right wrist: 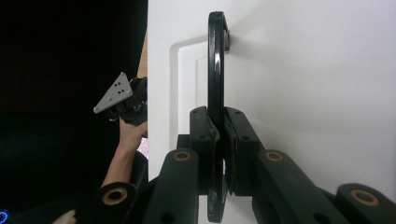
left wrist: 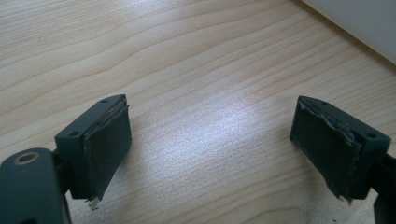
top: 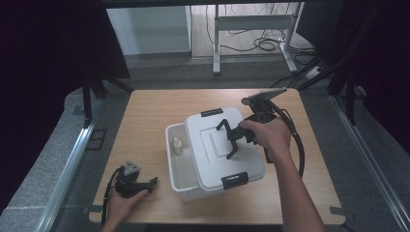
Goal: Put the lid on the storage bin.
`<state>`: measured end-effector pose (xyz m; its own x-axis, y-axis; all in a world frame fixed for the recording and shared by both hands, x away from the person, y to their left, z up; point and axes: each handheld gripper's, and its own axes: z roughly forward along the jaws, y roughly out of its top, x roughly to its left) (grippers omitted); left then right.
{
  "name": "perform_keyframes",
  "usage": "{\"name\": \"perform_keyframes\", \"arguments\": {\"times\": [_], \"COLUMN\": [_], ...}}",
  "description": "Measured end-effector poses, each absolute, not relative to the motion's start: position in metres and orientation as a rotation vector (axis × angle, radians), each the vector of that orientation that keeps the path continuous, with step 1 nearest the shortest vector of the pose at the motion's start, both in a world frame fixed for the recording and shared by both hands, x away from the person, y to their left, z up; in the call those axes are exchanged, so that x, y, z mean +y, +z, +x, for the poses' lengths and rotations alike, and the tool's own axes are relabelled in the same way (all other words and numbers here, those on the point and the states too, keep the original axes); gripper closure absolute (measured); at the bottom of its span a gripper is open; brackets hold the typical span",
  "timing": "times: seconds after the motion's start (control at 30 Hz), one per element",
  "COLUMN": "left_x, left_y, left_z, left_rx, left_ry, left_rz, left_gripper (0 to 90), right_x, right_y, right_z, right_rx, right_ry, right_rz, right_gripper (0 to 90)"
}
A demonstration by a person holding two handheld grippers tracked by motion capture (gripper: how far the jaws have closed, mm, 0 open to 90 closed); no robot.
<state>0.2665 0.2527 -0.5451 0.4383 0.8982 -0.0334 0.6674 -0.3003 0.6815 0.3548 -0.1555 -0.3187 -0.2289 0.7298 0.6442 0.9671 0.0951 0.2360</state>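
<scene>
A white box point(top: 174, 166) stands mid-table with its white lid point(top: 208, 154) shifted to the right, so a strip of the inside shows on the left. A small pale bottle point(top: 178, 145) stands in that strip. The lid's black handle point(top: 227, 137) is raised, and my right gripper point(top: 240, 135) is shut on it. In the right gripper view the jaws clamp the thin black handle point(right wrist: 215, 60) against the white lid point(right wrist: 303, 84). My left gripper point(top: 153, 182) rests on the table at the front left, open point(left wrist: 210, 140) over bare wood.
Black latches sit at the lid's far end point(top: 212, 112) and near end point(top: 234, 180). The wooden table point(top: 145, 116) has free room left of the box and behind it. Beyond the table are a grey floor, desk legs and cables point(top: 261, 43).
</scene>
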Motion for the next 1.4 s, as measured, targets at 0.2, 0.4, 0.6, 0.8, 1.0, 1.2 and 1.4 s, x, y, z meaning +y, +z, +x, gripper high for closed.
{"name": "perform_keyframes", "arguments": {"times": [0.2, 0.4, 0.6, 0.8, 1.0, 1.2, 1.4], "left_x": [0.253, 0.253, 0.253, 0.253, 0.253, 0.253, 0.253], "left_y": [-0.545, -0.545, -0.545, -0.545, -0.545, -0.545, -0.545], "left_z": [0.266, 0.267, 0.266, 0.266, 0.266, 0.266, 0.266], "left_rx": [1.309, 1.309, 1.309, 1.31, 1.31, 1.31, 1.31], "left_ry": [0.477, 0.476, 0.477, 0.477, 0.477, 0.477, 0.476], "left_rz": [2.066, 2.065, 2.066, 2.065, 2.066, 2.066, 2.066], "left_gripper": [12.4, 12.3, 12.4, 12.4, 12.4, 12.4, 12.4], "right_x": [-0.137, -0.125, -0.115, -0.106, -0.099, -0.092, -0.086], "right_y": [-0.317, -0.318, -0.321, -0.323, -0.326, -0.333, -0.343], "right_z": [0.357, 0.359, 0.361, 0.361, 0.363, 0.364, 0.367], "right_rx": [-2.023, -2.027, -2.016, -2.022, -2.011, -2.006, -1.992], "right_ry": [-0.894, -0.881, -0.862, -0.857, -0.855, -0.842, -0.835], "right_rz": [-1.665, -1.661, -1.671, -1.67, -1.666, -1.659, -1.659], "right_gripper": [83.2, 83.2, 83.2, 83.1, 83.2, 83.1, 83.1]}}
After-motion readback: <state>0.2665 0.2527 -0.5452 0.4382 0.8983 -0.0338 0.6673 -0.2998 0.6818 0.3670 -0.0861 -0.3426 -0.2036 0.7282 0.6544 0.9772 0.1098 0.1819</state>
